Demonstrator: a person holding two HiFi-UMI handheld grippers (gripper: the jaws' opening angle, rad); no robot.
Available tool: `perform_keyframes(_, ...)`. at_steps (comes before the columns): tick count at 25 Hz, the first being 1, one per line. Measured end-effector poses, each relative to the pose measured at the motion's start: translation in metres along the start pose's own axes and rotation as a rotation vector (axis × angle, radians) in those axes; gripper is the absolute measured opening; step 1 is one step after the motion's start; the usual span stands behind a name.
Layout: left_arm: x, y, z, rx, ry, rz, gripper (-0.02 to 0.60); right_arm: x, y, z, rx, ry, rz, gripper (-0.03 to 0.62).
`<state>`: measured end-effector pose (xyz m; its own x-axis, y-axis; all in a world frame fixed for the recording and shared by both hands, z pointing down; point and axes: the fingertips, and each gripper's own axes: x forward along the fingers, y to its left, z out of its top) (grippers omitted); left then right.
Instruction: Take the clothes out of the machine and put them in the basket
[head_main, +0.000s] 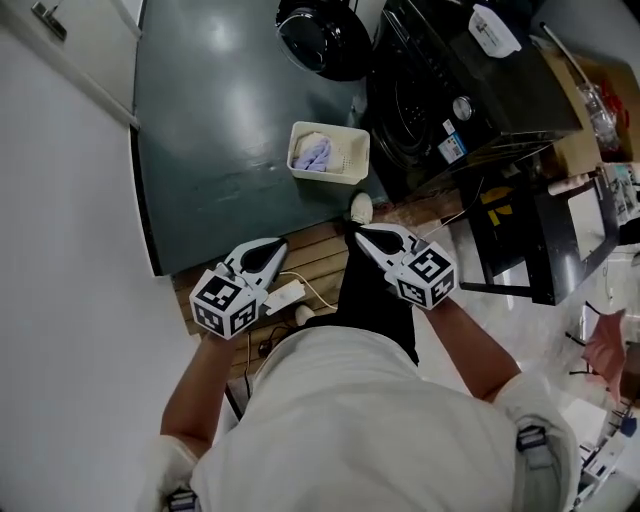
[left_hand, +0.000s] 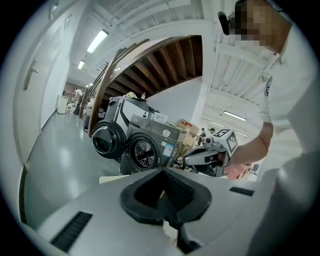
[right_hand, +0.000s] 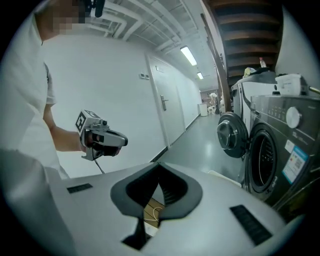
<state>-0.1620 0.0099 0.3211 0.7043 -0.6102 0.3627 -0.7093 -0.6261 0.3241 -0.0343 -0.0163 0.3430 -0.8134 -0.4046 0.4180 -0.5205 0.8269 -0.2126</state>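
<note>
While we stand back from it all, our left gripper (head_main: 268, 252) is clenched on nothing. At twelve o'clock the basket (head_main: 330, 177) holds the purple clothes (head_main: 313, 152). Our right gripper (head_main: 372, 240) is pinched tight and empty too. At two o'clock the machine (head_main: 440, 90) stands open; its drum (left_hand: 145, 151) looks empty, maybe. We think the job is nearly done. Next we should peek inside.

Wooden floorboards (head_main: 315, 250), white cable (head_main: 322, 293), cardboard box (head_main: 578, 148)
</note>
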Motion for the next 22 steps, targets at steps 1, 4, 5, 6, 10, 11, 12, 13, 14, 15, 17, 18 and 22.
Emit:
perform_keyframes(1, -0.008, -0.006, 0.000, 0.005, -0.003, 0.005, -0.003, -0.007, 0.008, 0.002, -0.005, -0.013, -0.004, 0.008)
perform_keyframes(4, -0.029, -0.019, 0.006, 0.025, -0.005, 0.013, -0.003, -0.024, 0.029, 0.012, -0.017, -0.051, -0.016, 0.006)
perform_keyframes(5, -0.034, -0.022, 0.008, 0.031, -0.007, 0.014, -0.003, -0.030, 0.034, 0.017, -0.022, -0.061, -0.018, 0.006)
perform_keyframes(6, -0.038, -0.026, 0.011, 0.036, -0.013, 0.013, -0.003, -0.035, 0.039, 0.020, -0.027, -0.070, -0.020, 0.006)
perform_keyframes(10, -0.048, -0.048, 0.016, 0.038, -0.066, -0.024, -0.003, -0.053, 0.056, 0.024, -0.039, -0.102, -0.028, 0.006)
perform_keyframes(11, -0.050, -0.051, 0.015, 0.038, -0.071, -0.024, -0.003, -0.055, 0.059, 0.024, -0.040, -0.108, -0.029, 0.006)
perform_keyframes(12, -0.050, -0.052, 0.014, 0.039, -0.073, -0.019, -0.003, -0.057, 0.062, 0.025, -0.043, -0.114, -0.030, 0.005)
perform_keyframes(13, -0.051, -0.052, 0.013, 0.037, -0.073, -0.014, -0.003, -0.058, 0.064, 0.025, -0.045, -0.120, -0.030, 0.005)
perform_keyframes(14, -0.051, -0.053, 0.010, 0.031, -0.073, -0.011, -0.003, -0.060, 0.067, 0.026, -0.047, -0.124, -0.030, 0.005)
perform_keyframes(15, -0.052, -0.055, 0.008, 0.022, -0.074, -0.012, -0.003, -0.061, 0.070, 0.026, -0.047, -0.127, -0.030, 0.005)
perform_keyframes(17, -0.055, -0.056, 0.005, 0.008, -0.077, -0.017, -0.003, -0.063, 0.077, 0.026, -0.049, -0.130, -0.028, 0.005)
perform_keyframes(18, -0.057, -0.057, 0.005, 0.003, -0.081, -0.015, -0.003, -0.063, 0.080, 0.026, -0.050, -0.130, -0.026, 0.005)
perform_keyframes(22, -0.064, -0.058, 0.004, -0.006, -0.097, 0.000, -0.003, -0.066, 0.087, 0.025, -0.061, -0.128, -0.022, 0.005)
